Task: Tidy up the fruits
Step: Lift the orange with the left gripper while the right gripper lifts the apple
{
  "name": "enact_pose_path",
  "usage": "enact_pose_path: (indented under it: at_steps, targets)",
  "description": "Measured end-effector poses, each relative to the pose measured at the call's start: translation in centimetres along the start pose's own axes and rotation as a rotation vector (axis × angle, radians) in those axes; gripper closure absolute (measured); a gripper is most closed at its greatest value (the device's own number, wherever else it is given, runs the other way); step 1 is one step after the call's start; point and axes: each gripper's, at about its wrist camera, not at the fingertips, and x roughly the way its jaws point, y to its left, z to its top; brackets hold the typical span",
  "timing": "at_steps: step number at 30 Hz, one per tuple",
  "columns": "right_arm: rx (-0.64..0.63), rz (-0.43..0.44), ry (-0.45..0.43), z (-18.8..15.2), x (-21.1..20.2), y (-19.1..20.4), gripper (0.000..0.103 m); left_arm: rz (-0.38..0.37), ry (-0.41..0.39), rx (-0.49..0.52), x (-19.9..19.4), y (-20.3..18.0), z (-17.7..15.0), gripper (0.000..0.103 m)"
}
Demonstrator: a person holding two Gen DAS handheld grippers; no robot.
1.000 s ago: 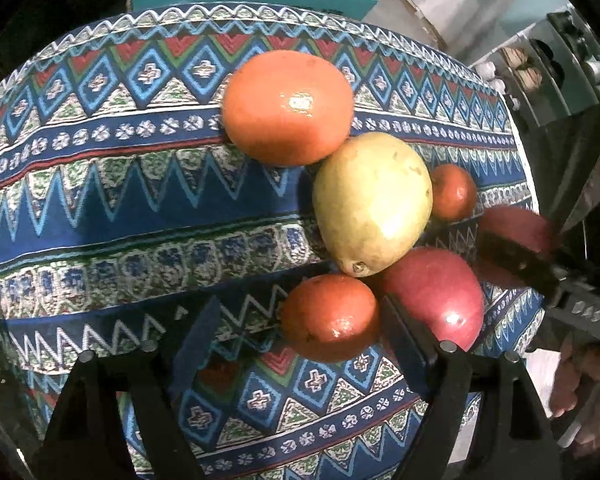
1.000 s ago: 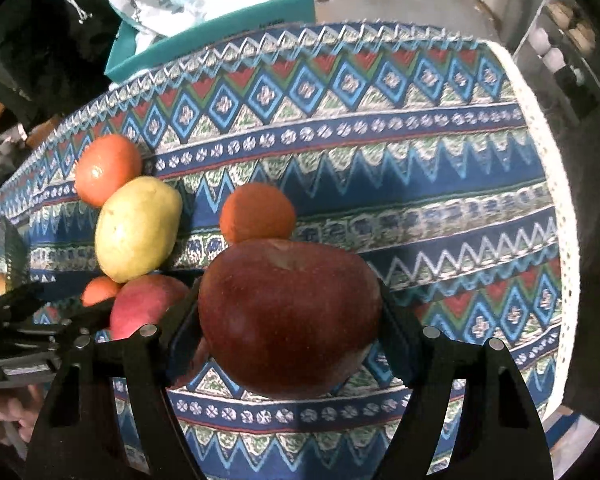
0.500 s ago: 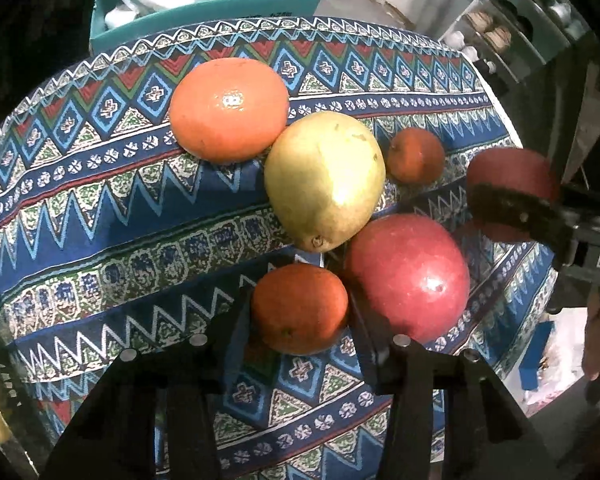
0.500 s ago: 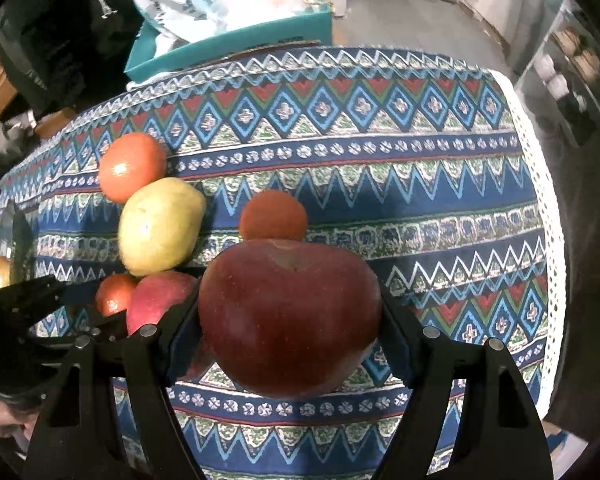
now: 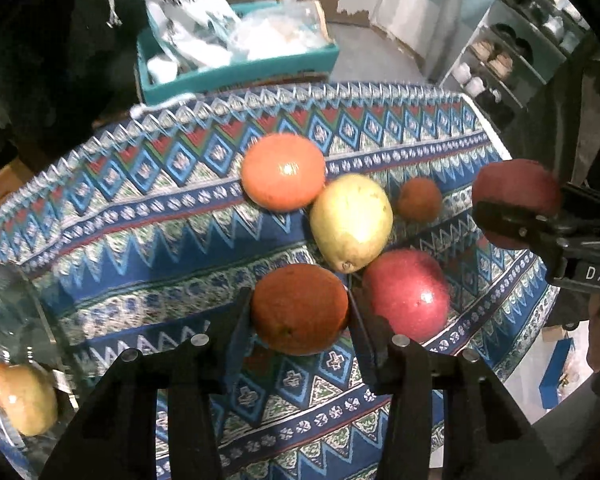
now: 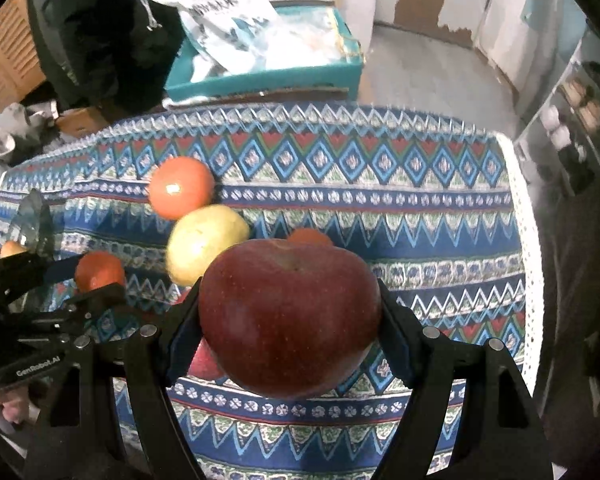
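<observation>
My left gripper is shut on a small orange, held just above the patterned tablecloth. My right gripper is shut on a dark red apple, also raised off the cloth. On the cloth lie a big orange, a yellow pear, a small mandarin and a red apple, close together. In the right wrist view the held apple hides most of the mandarin.
A glass bowl at the table's left edge holds a yellowish fruit. Behind the table stands a teal box full of bags. Shelves stand to the right. The cloth's right edge drops off.
The left jaws went from open around the small orange to shut on it and lifted it. Both grippers rose and tilted, so more of the room shows behind the table.
</observation>
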Motion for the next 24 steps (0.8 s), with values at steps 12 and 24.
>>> enact_pose_path:
  at_steps: [12, 24]
  targets:
    - [-0.074, 0.028, -0.126, 1.1, -4.8, 2.7, 0.026, 0.013, -0.110, -0.006, -5.5, 0.7, 0.3, 0.056]
    - [-0.143, 0.089, -0.235, 1.8, -8.9, 6.1, 0.026, 0.027, -0.216, -0.014, -11.4, 1.6, -0.1, 0.056]
